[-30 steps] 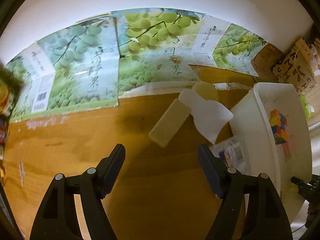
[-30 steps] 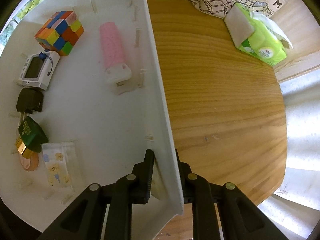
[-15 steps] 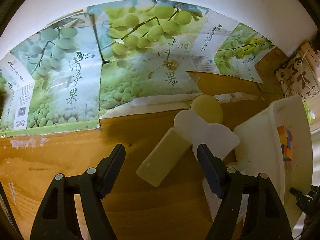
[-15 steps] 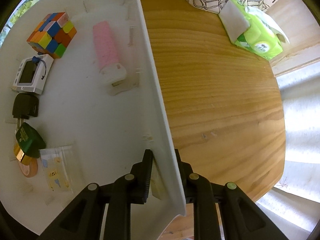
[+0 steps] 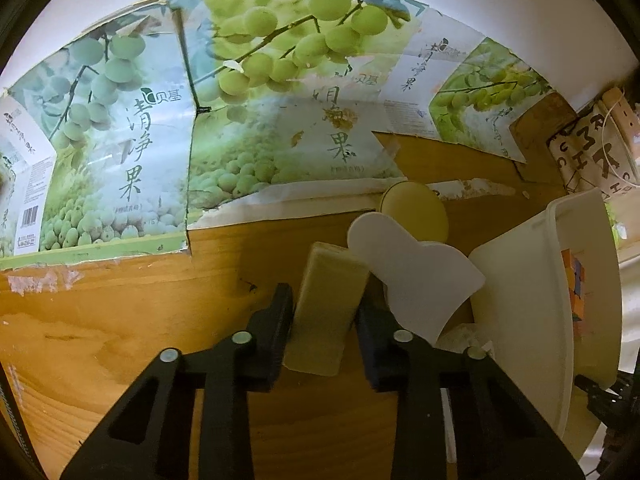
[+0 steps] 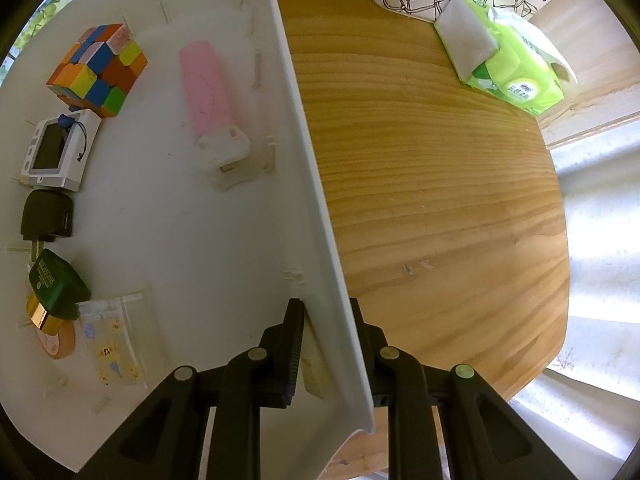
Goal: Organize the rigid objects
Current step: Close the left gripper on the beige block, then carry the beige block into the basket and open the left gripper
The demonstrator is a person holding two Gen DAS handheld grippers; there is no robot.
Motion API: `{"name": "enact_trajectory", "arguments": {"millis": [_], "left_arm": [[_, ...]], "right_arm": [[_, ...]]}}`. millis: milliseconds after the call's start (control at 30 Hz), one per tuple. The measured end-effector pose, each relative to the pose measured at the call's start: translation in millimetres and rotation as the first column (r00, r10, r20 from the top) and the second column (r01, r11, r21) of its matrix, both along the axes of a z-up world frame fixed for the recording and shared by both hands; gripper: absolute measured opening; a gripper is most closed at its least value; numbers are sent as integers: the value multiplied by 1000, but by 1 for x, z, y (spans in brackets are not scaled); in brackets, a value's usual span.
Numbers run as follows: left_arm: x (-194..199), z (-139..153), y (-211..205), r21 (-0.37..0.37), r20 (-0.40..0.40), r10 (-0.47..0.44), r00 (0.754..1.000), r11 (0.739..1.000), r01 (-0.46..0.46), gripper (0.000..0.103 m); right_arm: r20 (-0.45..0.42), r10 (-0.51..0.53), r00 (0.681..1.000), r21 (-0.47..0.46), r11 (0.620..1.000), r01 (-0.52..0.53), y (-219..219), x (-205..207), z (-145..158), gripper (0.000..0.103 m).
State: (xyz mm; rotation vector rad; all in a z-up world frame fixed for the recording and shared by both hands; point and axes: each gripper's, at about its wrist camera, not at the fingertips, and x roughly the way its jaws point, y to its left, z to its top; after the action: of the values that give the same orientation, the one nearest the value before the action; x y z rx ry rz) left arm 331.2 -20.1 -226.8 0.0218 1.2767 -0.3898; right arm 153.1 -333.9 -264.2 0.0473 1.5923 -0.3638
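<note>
With the left gripper [image 5: 322, 312] clenched on the pale rectangular block [image 5: 326, 308] beside the white bin [image 5: 520, 292], whose wall the right gripper [image 6: 326, 328] clamps, a tilted lift risks snagging the overlapping white heart-shaped piece [image 5: 412, 272].

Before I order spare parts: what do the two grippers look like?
Both look alike. The left gripper and right gripper are matte black plastic, with two flat fingers, ribbed pads, triangular cut-outs in the arms and round silver pins. No cables, markings or sleeves show.
</note>
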Motion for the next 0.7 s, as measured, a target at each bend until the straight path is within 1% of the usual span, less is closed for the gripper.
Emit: {"name": "enact_trajectory", "arguments": {"millis": [100,367,700], "left_arm": [[-2,2,4,-10,-2,-6,1000,1000,6,29],[-16,4,15,-24,-14,-6,1000,1000,5,29],[-49,13,31,-36,-35,65,997,997,-67,29]], "right_arm": [[-1,-3,1000,-1,1000,3,1,1,0,20],[-1,-5,1000,-9,1000,5,2,1,0,21],[8,5,1000,2,1000,-5,3,-2,1,20]]}}
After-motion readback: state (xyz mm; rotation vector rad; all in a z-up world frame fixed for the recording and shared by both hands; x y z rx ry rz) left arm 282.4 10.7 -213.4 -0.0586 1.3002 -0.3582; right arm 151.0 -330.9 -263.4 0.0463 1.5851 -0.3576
